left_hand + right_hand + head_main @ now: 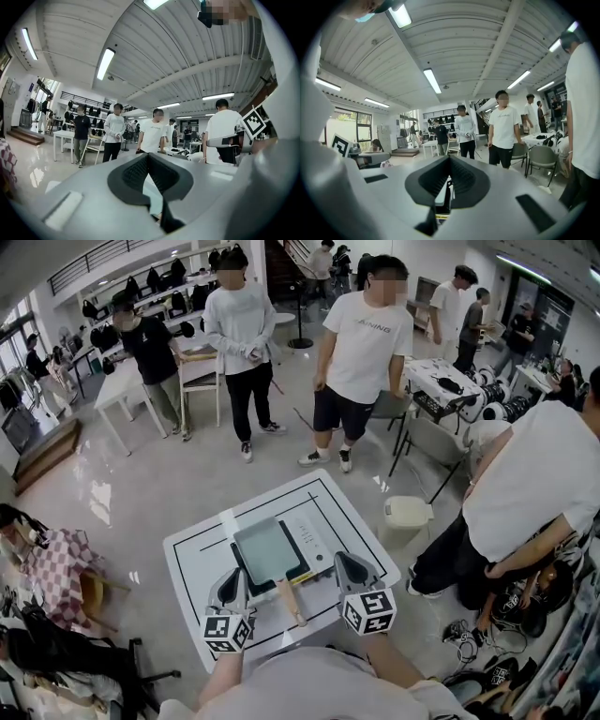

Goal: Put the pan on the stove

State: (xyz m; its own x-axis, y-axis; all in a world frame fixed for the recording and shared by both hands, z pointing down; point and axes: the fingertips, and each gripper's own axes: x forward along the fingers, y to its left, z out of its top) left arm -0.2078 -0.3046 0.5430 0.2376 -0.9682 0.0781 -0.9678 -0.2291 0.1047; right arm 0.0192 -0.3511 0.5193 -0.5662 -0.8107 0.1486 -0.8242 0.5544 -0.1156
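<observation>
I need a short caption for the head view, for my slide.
Square pan sits on the stove; left gripper and right gripper, both shut, flank its wooden handle.

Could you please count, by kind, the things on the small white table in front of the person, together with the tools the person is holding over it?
Pan: 1
Stove: 1
Hand-held gripper: 2, the left hand-held gripper and the right hand-held gripper
Total: 4
</observation>
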